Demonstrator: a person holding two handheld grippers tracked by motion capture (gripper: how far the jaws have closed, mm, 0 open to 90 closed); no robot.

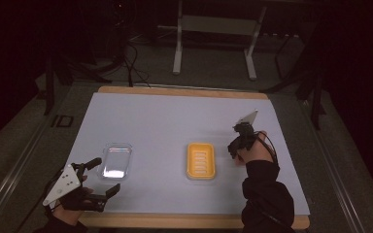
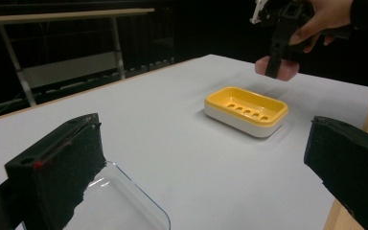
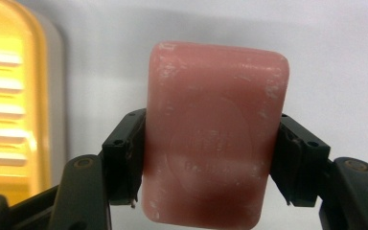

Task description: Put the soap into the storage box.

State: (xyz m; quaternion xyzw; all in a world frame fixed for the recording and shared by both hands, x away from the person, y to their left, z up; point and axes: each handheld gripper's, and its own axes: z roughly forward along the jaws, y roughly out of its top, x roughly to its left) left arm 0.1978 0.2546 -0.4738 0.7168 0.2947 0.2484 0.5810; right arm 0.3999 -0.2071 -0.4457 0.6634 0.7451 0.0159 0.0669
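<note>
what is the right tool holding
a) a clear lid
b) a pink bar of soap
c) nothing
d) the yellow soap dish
b: in the right gripper view the right tool has its jaws pressed against both sides of the pink bar of soap, and in the left gripper view the bar hangs above the table, beside the yellow soap dish.

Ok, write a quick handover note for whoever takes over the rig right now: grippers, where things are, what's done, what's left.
Right gripper: shut on the pink soap bar, held off the table to the right of the yellow soap dish.
Left gripper: open, holding nothing, beside the clear lid at the table's front left.
Done: soap picked up.
Left, probably: set the soap in the dish; the lid may go on afterwards.
</note>
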